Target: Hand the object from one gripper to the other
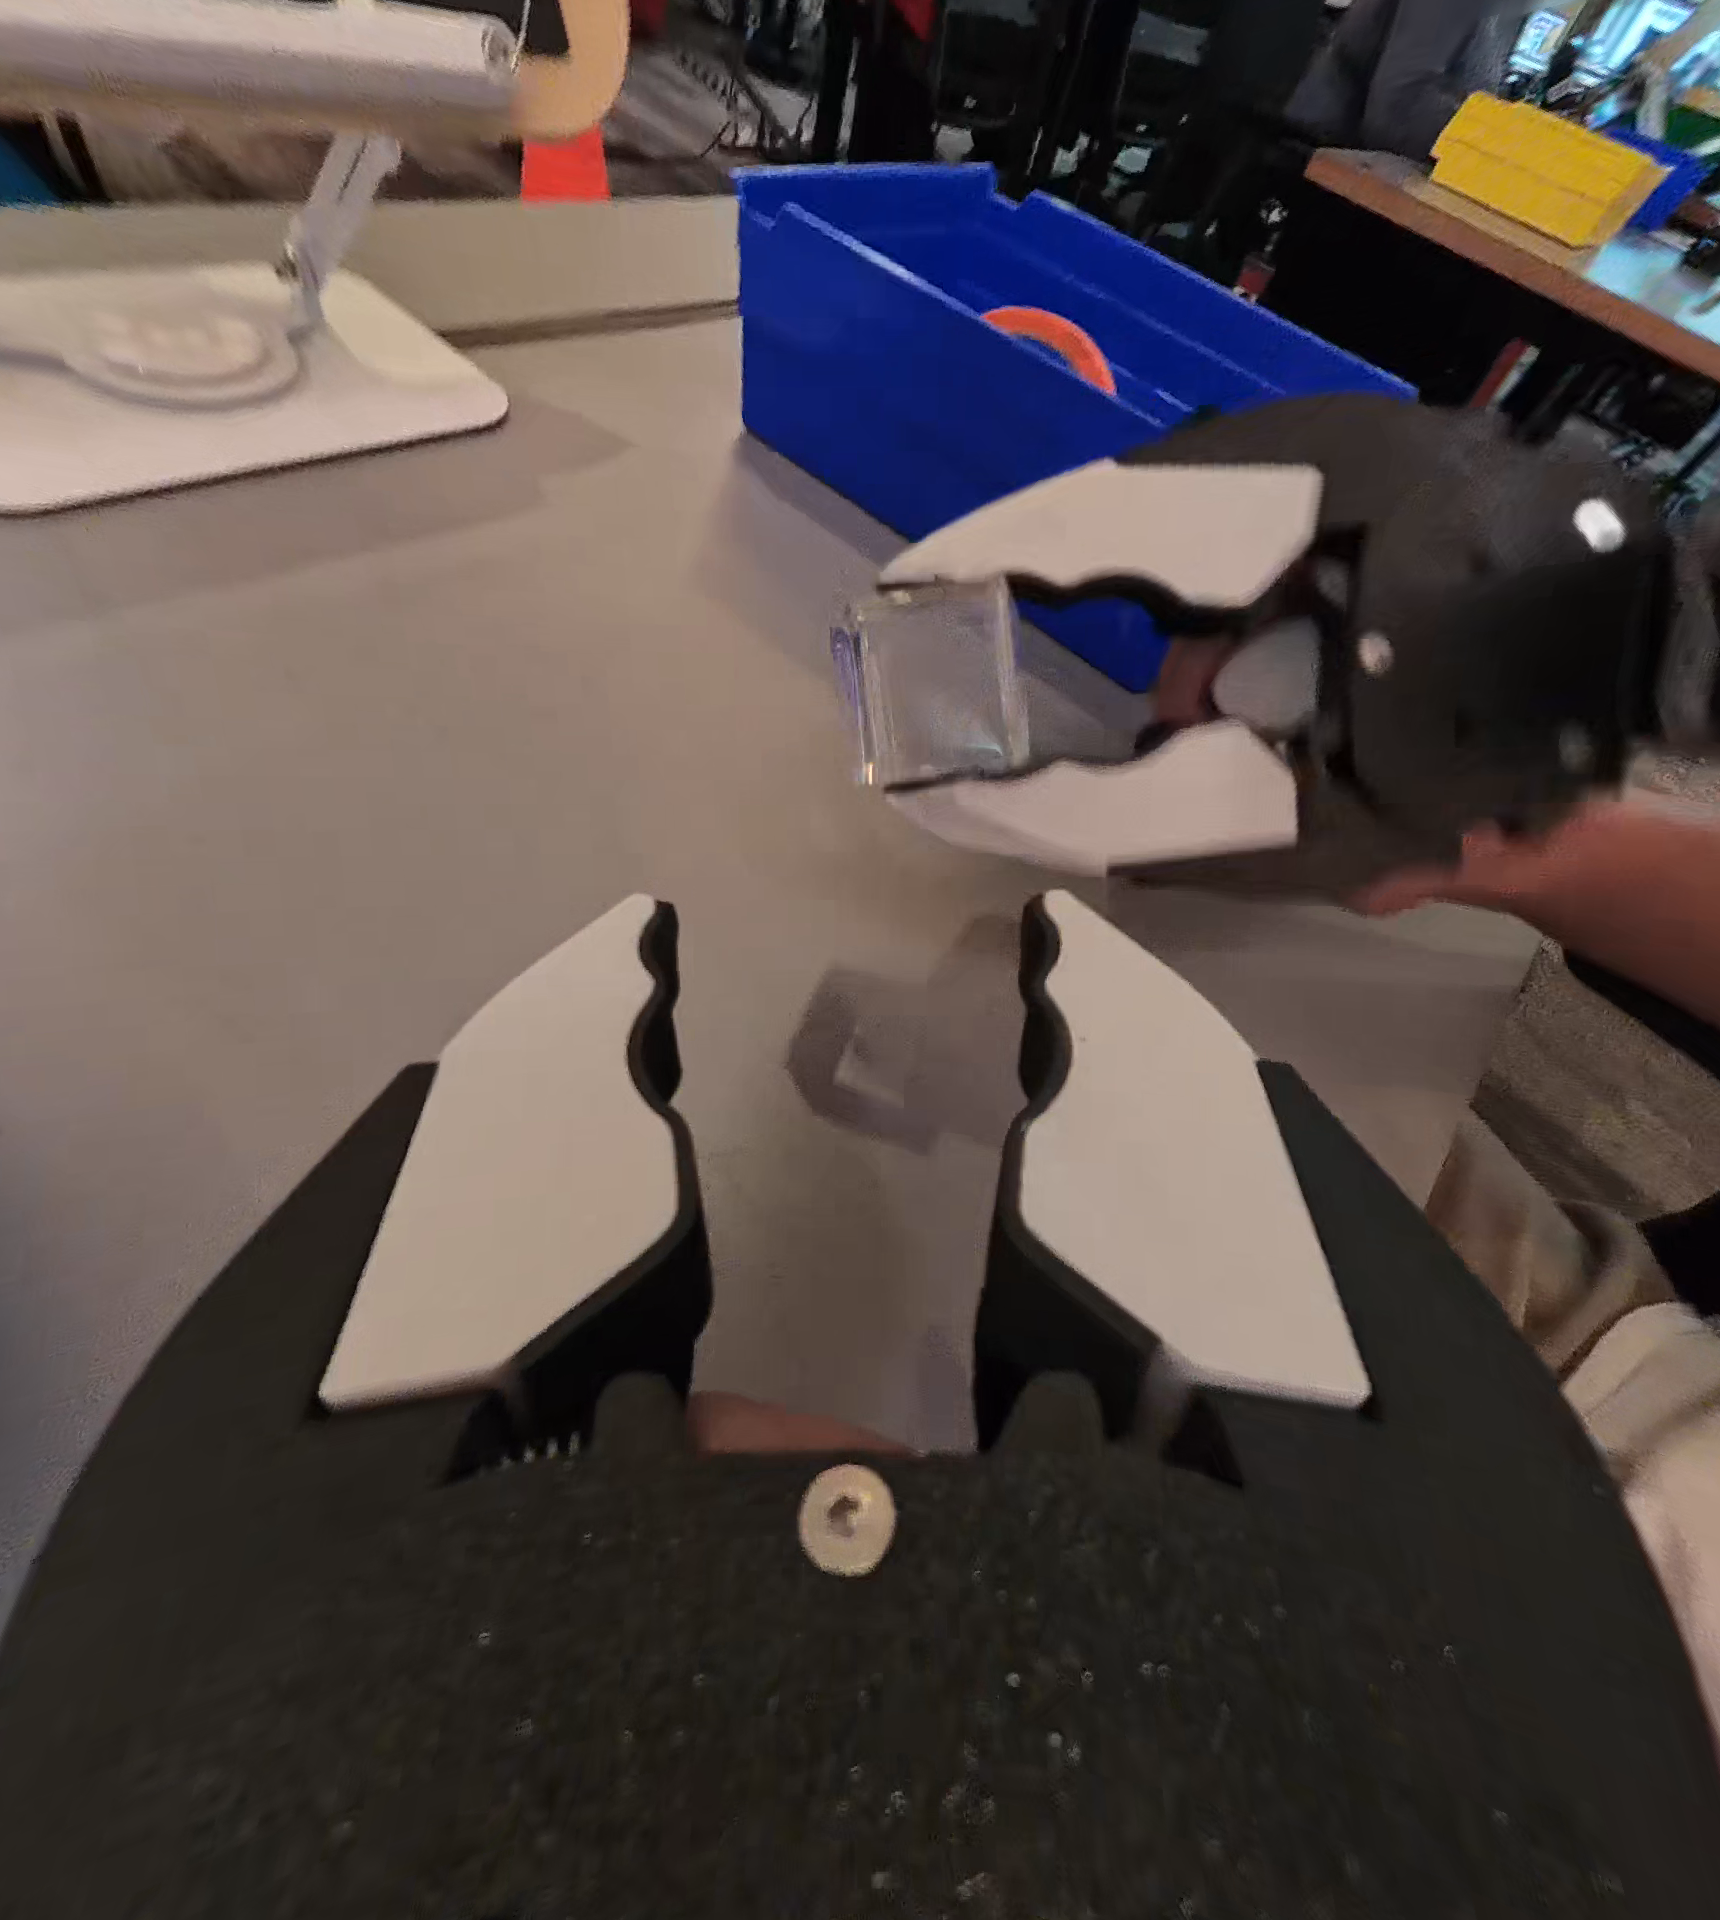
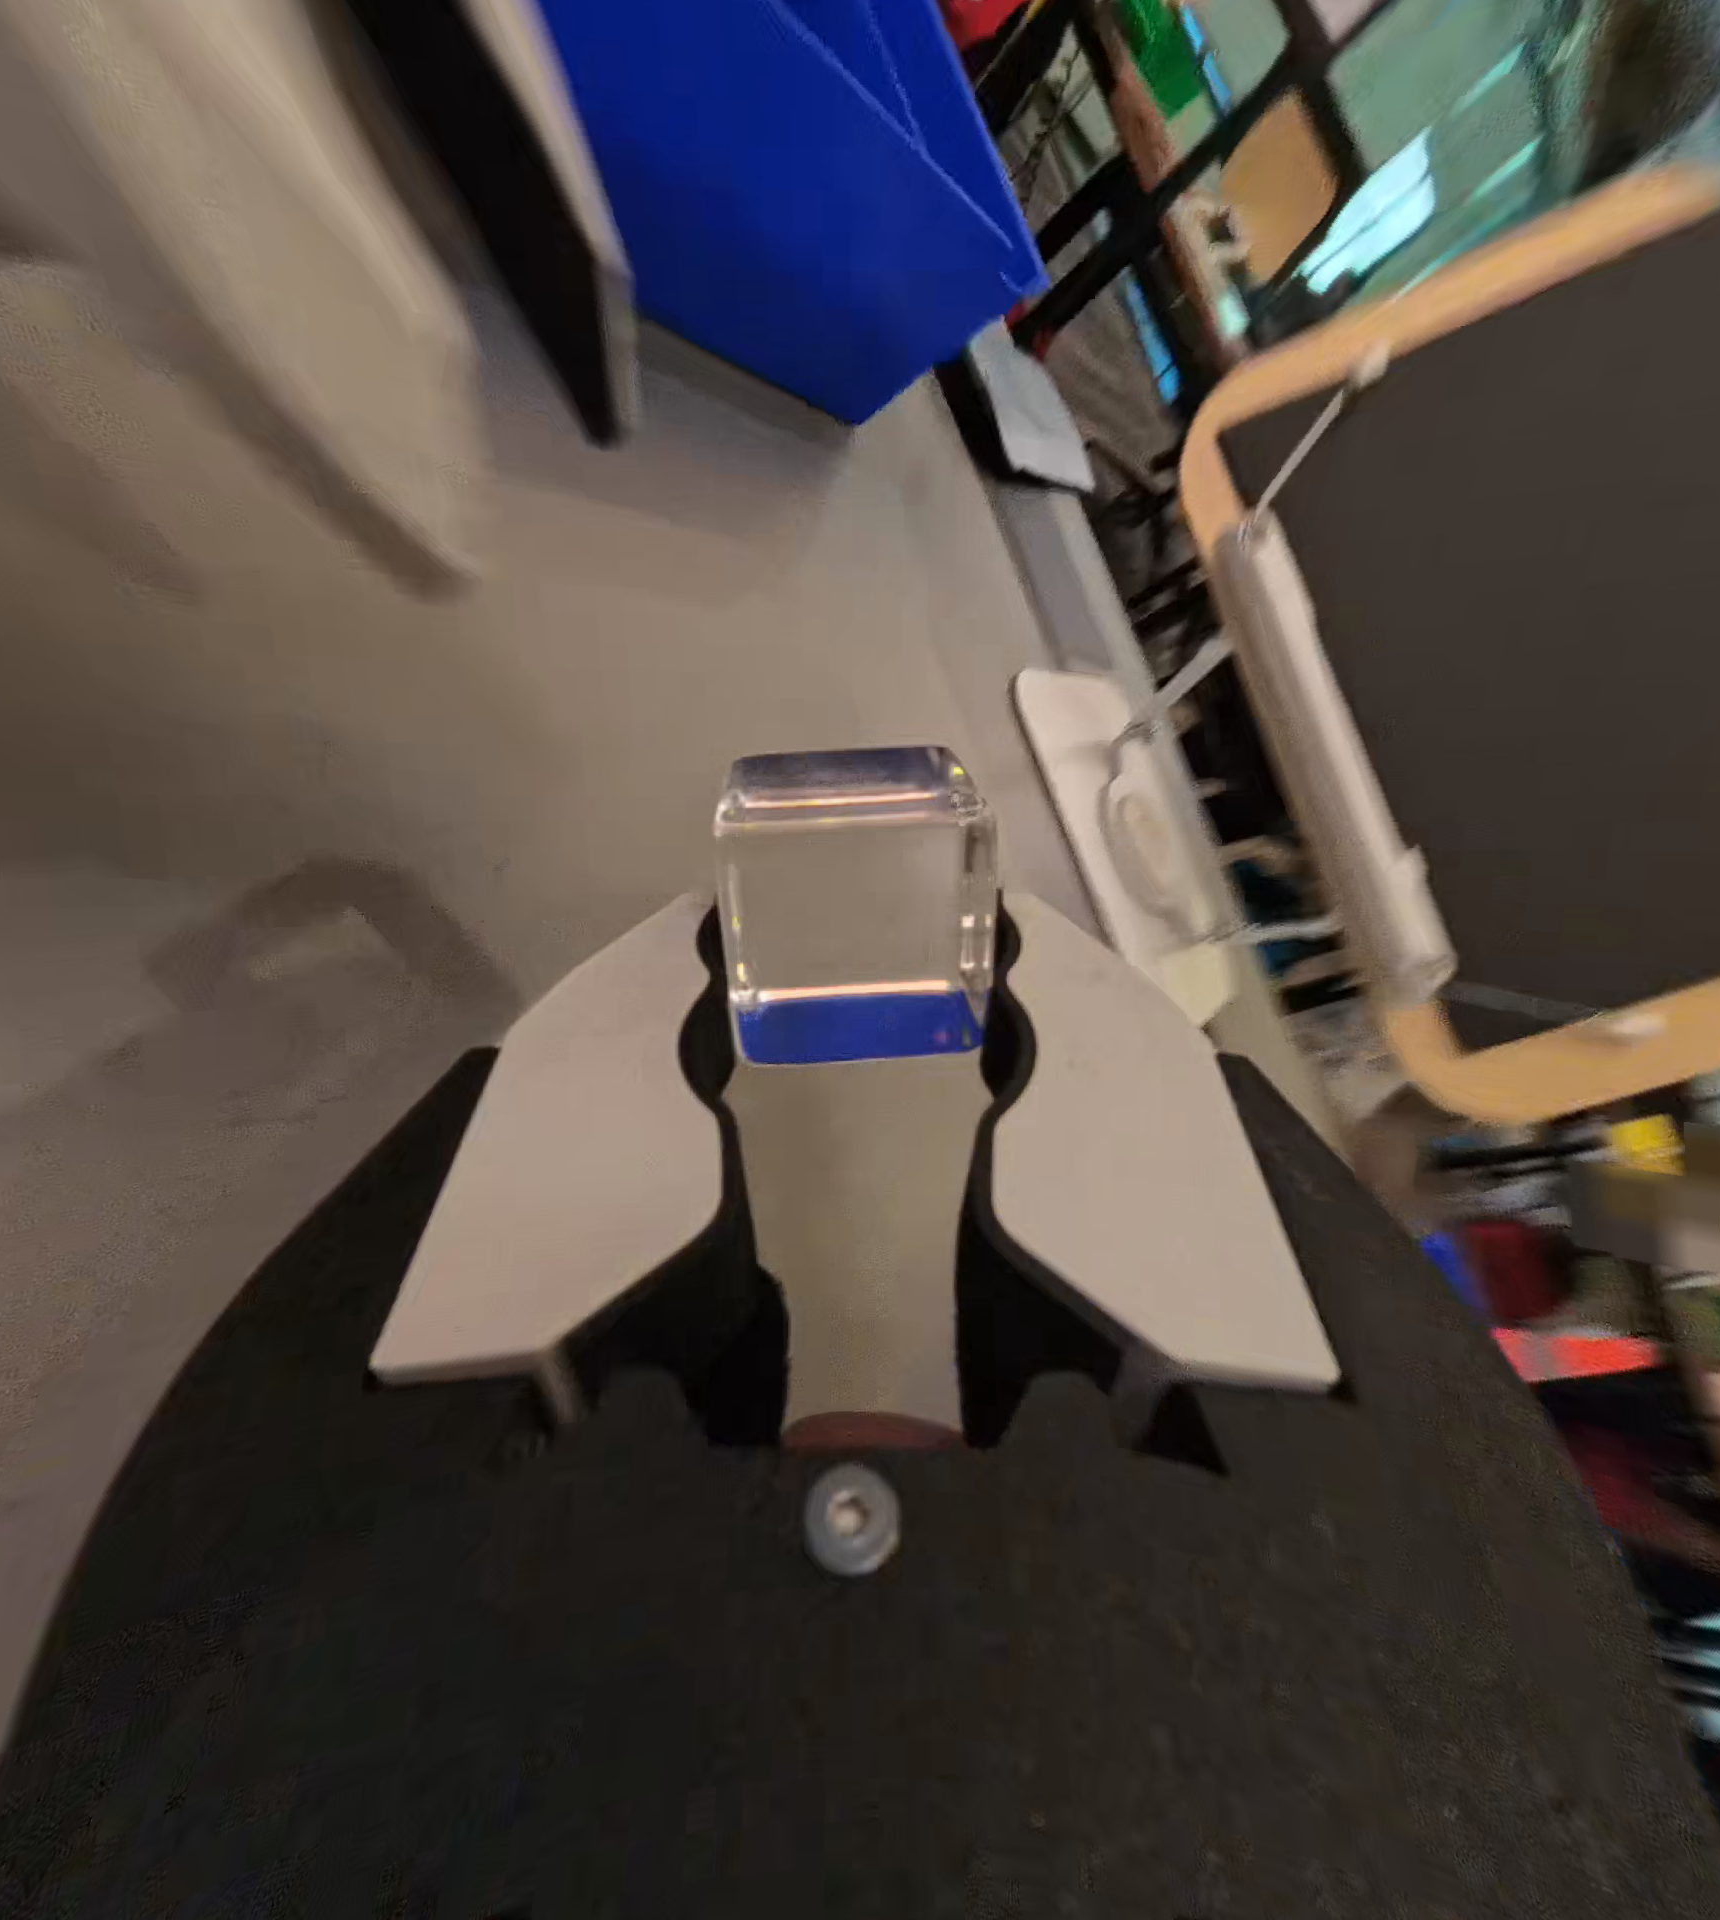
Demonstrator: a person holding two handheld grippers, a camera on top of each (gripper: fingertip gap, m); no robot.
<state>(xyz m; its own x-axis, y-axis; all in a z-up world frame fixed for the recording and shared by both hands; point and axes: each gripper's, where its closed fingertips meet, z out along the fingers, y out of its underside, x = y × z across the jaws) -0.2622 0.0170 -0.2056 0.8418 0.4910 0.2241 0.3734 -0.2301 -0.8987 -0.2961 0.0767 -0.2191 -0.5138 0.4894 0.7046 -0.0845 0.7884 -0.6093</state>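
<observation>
We see the right gripper (image 2: 851, 940) with its jaws closed on a clear cube (image 2: 854, 899), which is pinched at their tips and held above the grey bench (image 2: 212, 779). Beyond it a blue bin (image 2: 794, 197) stands on the bench, with a white stand (image 2: 1095, 790) to the right.

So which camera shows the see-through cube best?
The right wrist view: the clear plastic cube sits centred and sharp between the right gripper fingertips. The left wrist view shows it smaller, blurrier, off to one side.
</observation>
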